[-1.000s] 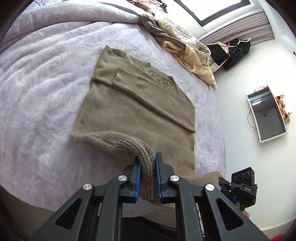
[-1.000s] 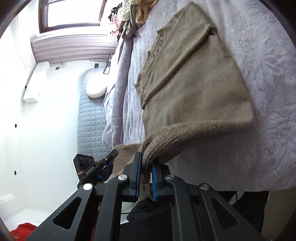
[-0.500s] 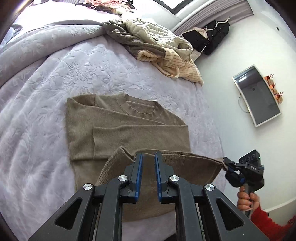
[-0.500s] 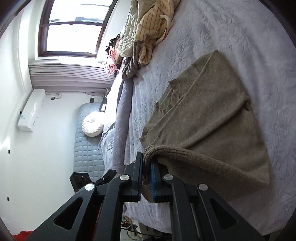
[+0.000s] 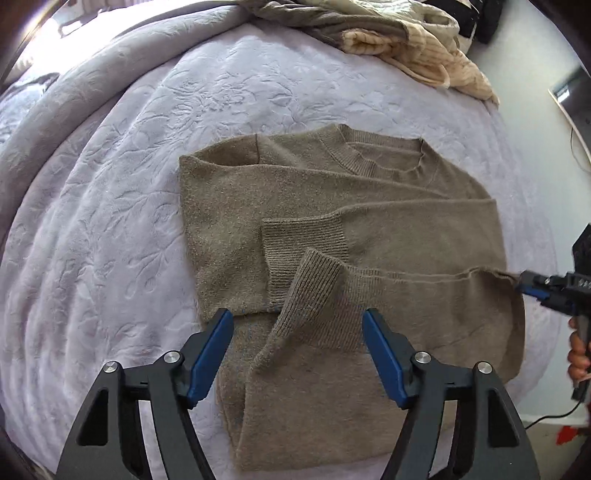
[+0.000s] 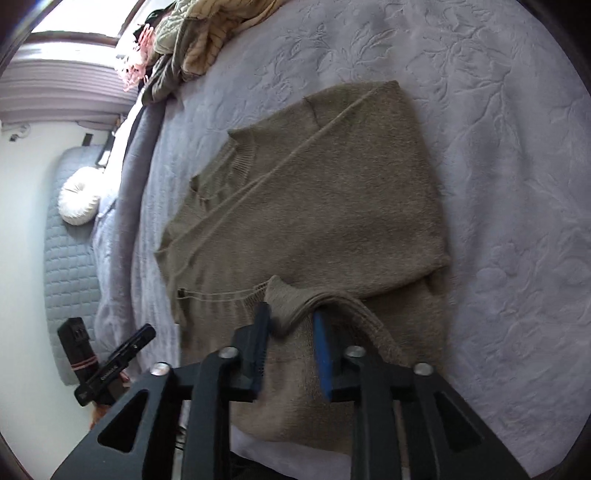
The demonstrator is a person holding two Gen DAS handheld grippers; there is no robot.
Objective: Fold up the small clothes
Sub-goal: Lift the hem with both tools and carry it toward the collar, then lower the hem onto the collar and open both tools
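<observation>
An olive-brown knit sweater (image 5: 332, 206) lies on the lilac bedspread (image 5: 110, 221), sleeves folded across the chest, and its hem half (image 5: 332, 306) is brought up over the body. My left gripper (image 5: 297, 350) is wide open just above the ribbed hem corner, holding nothing. My right gripper (image 6: 291, 328) has its jaws partly apart around the other hem corner (image 6: 291, 302); the cloth sits loose between the blue pads. The right gripper also shows at the left view's right edge (image 5: 546, 291), at the hem's end. The sweater fills the middle of the right view (image 6: 332, 206).
A heap of cream and grey clothes (image 5: 388, 33) lies at the far side of the bed, also in the right view (image 6: 192, 40). A grey padded headboard (image 6: 70, 258) and a round white cushion (image 6: 79, 201) stand to the left. The bed's edge is close below the grippers.
Both grippers carried the hem forward over the sweater's body. The left gripper has opened wide and let the hem go. The right gripper's jaws have spread apart.
</observation>
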